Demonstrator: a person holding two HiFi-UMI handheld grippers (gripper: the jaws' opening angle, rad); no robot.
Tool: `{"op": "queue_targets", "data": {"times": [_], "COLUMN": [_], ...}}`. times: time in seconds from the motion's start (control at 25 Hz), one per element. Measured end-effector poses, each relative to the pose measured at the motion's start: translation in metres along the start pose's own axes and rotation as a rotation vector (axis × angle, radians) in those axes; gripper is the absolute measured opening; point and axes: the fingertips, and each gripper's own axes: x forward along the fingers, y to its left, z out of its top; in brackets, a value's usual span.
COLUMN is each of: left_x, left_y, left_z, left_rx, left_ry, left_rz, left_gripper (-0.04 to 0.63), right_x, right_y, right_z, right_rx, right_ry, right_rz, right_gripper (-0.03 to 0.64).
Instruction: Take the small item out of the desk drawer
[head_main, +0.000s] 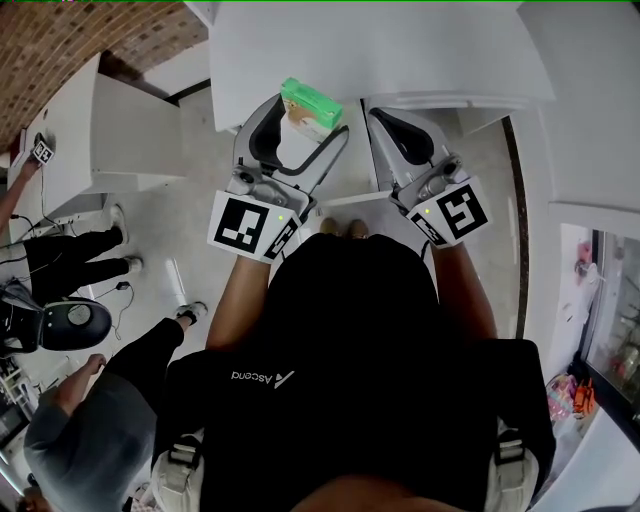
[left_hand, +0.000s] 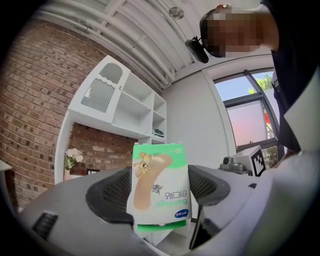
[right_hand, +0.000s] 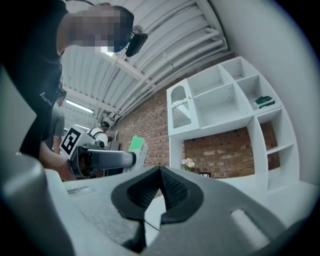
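Note:
A small green and white bandage box (left_hand: 160, 187) stands upright between the dark pads (left_hand: 112, 192) of my left gripper (left_hand: 159, 194), which is shut on its two sides. In the head view the box (head_main: 310, 106) is held in the left gripper (head_main: 300, 125) just above the near edge of the white desk (head_main: 400, 50). My right gripper (head_main: 397, 128) is beside it to the right, over the same edge. Its pads (right_hand: 172, 192) meet with nothing between them, so the right gripper (right_hand: 161, 192) is shut. From the right gripper view the box (right_hand: 136, 147) shows at the left.
A white shelf unit (left_hand: 125, 105) stands against a brick wall (left_hand: 45, 100), with flowers (left_hand: 72, 156) on a ledge. In the head view a white cabinet (head_main: 110, 140) stands at the left, and another person (head_main: 90, 420) is close by at the lower left.

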Motion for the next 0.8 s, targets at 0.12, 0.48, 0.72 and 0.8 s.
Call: {"op": "queue_targets", "data": {"times": [0.12,0.48,0.72,0.8], "left_x": [-0.0012,-0.0027,-0.0024,-0.0025], "left_y": [-0.0008,-0.0006,-0.0005,0.0], "left_z": [0.0018,0.0008,0.0001,-0.0007], "left_rx": [-0.003,-0.004,-0.005,-0.005], "left_ry": [-0.005,-0.002,0.004,0.005], "left_rz": [-0.001,-0.013,-0.021,-0.022], "left_gripper": [0.344,0.344,0.344,0.344], "right_x": [-0.0015,-0.0006,0.0012,0.0014], "right_y": [0.0019,0.0043,0.0041,0.004], "right_z": [0.0007,0.0001,0.0014,0.0009], "right_rx": [-0.003,-0.007,-0.008,-0.01], "right_ry": [0.003,0.012,0.013,0.015], "right_rz": [0.0,0.002,0.001,0.001], "right_gripper": [0.002,0.002,0.002,0.002]}}
